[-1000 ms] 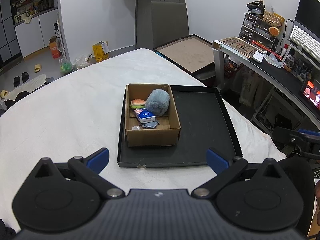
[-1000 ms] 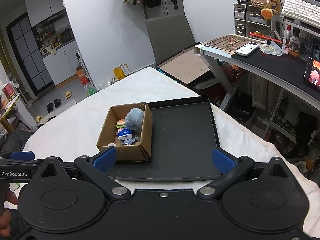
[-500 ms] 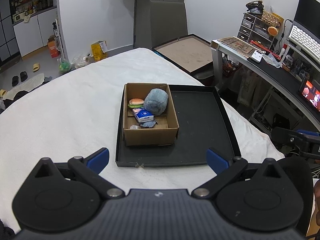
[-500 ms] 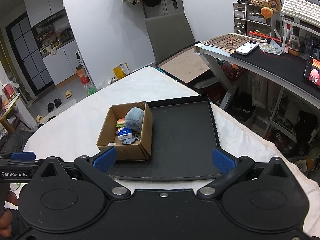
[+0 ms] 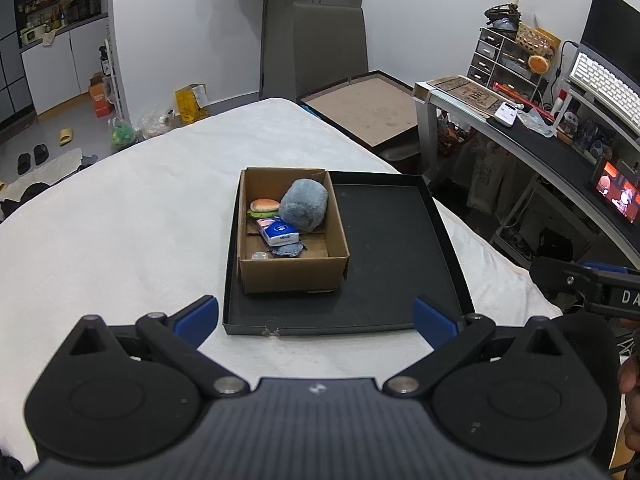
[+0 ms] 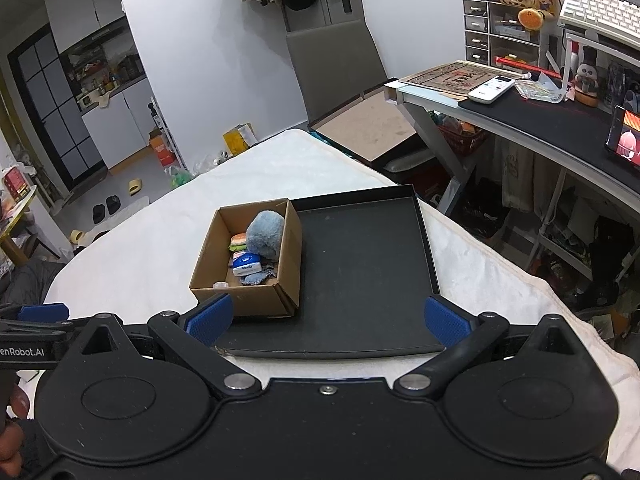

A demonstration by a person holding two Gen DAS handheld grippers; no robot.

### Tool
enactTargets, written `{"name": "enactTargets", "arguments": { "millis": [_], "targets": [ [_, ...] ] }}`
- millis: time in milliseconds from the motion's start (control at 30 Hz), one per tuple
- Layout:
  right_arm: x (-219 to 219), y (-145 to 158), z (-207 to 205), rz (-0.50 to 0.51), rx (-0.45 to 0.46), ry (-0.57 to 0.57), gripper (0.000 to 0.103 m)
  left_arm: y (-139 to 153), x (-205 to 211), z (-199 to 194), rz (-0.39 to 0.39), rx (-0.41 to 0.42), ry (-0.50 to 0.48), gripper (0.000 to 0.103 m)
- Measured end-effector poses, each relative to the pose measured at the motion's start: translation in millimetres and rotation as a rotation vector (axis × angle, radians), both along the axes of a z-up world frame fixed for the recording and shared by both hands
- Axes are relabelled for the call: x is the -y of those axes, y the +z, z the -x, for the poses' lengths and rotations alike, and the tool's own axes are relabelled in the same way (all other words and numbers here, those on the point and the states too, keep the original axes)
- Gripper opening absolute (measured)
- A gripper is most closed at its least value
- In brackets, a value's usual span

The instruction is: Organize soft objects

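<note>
Left claw (image 5: 316, 317) is spread wide and empty, short of the tray (image 5: 400, 276); the plush (image 5: 304, 211) sits in the box (image 5: 292, 278). Right claw (image 6: 327, 317), same deal: released, with box (image 6: 288, 268) on the tray's (image 6: 372, 280) left.

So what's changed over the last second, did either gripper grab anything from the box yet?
No grab yet. The left gripper has drifted slightly back and to the left, so the tray and cardboard box sit a little farther away in its view. The right gripper barely moved. Both stayed wide open and empty. The fluffy blue toy, burger toy and tissue pack lie unmoved in the box.
</note>
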State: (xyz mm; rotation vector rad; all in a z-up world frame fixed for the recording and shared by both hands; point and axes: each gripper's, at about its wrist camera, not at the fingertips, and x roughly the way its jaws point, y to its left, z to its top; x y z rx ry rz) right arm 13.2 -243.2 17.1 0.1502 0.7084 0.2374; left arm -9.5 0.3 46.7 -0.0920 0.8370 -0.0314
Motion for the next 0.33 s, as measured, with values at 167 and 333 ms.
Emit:
{"name": "enactTargets", "arguments": {
  "millis": [167, 333],
  "targets": [
    [0.6, 0.5, 0.8, -0.002, 0.003, 0.005, 0.103, 0.5, 0.9, 0.3, 0.000, 0.007, -0.002, 0.102],
    [0.1, 0.5, 0.5, -0.003, 0.003, 0.008, 0.103, 1.2, 1.3, 1.1, -0.010, 0.023, -0.012, 0.102]
  ]
}}
